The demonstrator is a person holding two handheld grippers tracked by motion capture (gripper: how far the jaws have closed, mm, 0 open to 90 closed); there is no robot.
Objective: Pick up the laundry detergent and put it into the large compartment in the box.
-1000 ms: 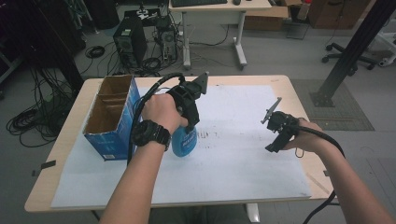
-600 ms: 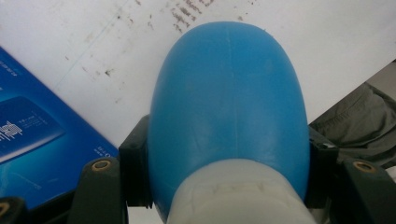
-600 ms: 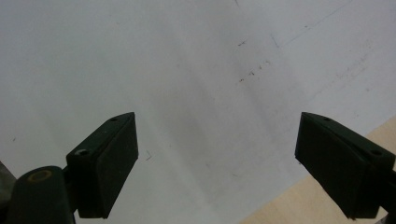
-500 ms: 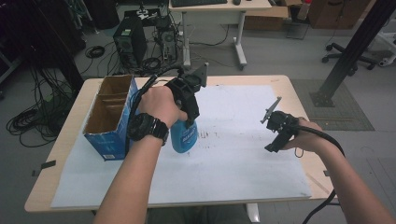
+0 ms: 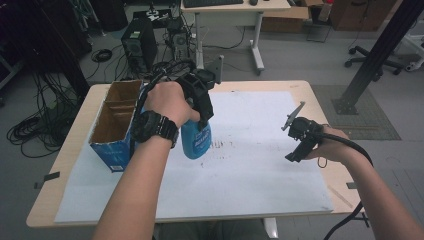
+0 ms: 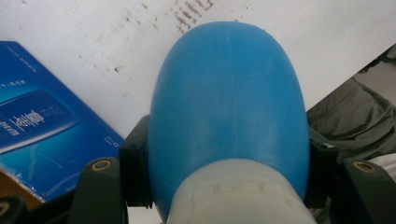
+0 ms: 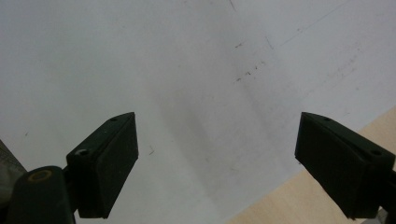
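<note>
From above, my left gripper [image 5: 202, 117] points down, clamped on the blue bottle [image 5: 196, 141] beside the blue box [image 5: 116, 131]. In its own view, both jaws press the bottle's [image 6: 229, 107] sides. My right gripper [image 7: 217, 163] hangs over the white paper [image 7: 177, 70], jaws spread wide, holding nothing.

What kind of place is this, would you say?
Probably a lab or office workroom, not a home: a desktop computer tower stands on the floor among loose cables, an office chair sits at the far right, and a second desk stands behind the table.
</note>
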